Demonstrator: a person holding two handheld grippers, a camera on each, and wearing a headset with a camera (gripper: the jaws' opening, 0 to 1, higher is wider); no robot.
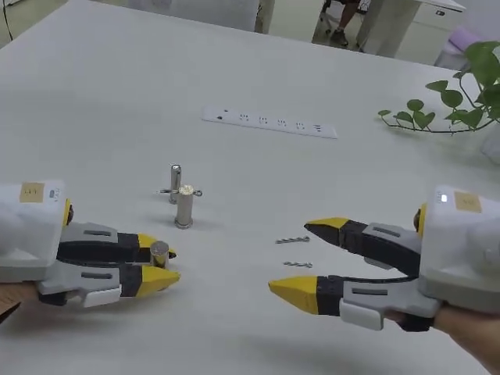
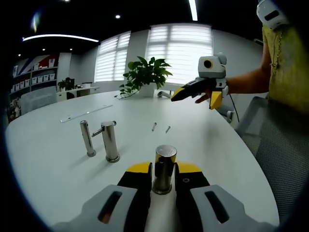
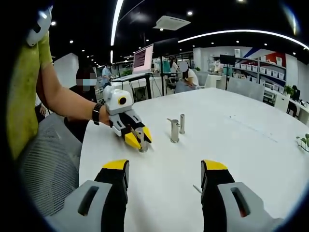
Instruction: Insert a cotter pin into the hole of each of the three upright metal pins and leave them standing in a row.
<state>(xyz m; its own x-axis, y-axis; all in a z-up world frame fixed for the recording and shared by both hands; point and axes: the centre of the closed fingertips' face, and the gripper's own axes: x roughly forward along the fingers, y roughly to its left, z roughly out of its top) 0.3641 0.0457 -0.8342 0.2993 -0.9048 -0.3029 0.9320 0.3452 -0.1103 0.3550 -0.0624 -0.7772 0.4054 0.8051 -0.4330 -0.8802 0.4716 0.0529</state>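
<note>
Two metal pins stand upright mid-table: a thin one [image 1: 176, 183] and, just in front, a thicker one [image 1: 185, 207] with a cotter pin [image 1: 194, 192] through its top. They also appear in the left gripper view, thin pin [image 2: 87, 138] and thick pin [image 2: 110, 141]. My left gripper [image 1: 173, 264] is shut on a third metal pin [image 1: 159, 251], which stands upright on the table between the jaws [image 2: 165, 166]. Two loose cotter pins [image 1: 293, 240] [image 1: 298, 265] lie between the wide-open jaws of my right gripper [image 1: 289, 256], which holds nothing.
A white power strip [image 1: 269, 123] lies flat at the back of the table. A leafy plant [image 1: 461, 94] reaches in at the far right edge. Chairs and people are beyond the table.
</note>
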